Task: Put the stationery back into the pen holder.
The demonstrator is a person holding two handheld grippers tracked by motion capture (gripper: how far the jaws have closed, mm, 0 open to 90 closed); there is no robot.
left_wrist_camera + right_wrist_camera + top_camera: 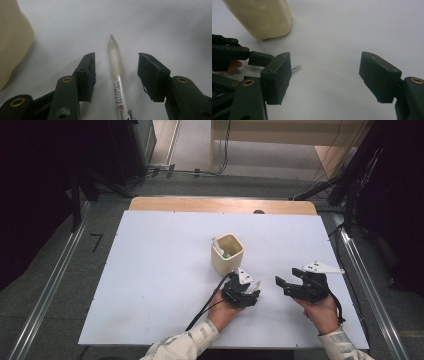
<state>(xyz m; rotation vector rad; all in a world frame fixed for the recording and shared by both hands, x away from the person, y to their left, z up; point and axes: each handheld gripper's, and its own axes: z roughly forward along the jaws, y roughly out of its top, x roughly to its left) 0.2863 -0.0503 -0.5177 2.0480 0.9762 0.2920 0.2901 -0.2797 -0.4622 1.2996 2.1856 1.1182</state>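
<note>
The high view looked forward and down on the whole tabletop [150, 270] from the person's side. Each gripper view sat low and close, looking along its own jaws. All three shared the cream cup [227, 252], at ten o'clock in the left gripper view and eleven in the right.

Clear pen [117, 72] (frosted grip), cream cup [227, 253], white table [150, 270], black grippers.

Pen [117, 75] (rear end) cut off by bottom edge; cup [227, 253] contents unclear.
</note>
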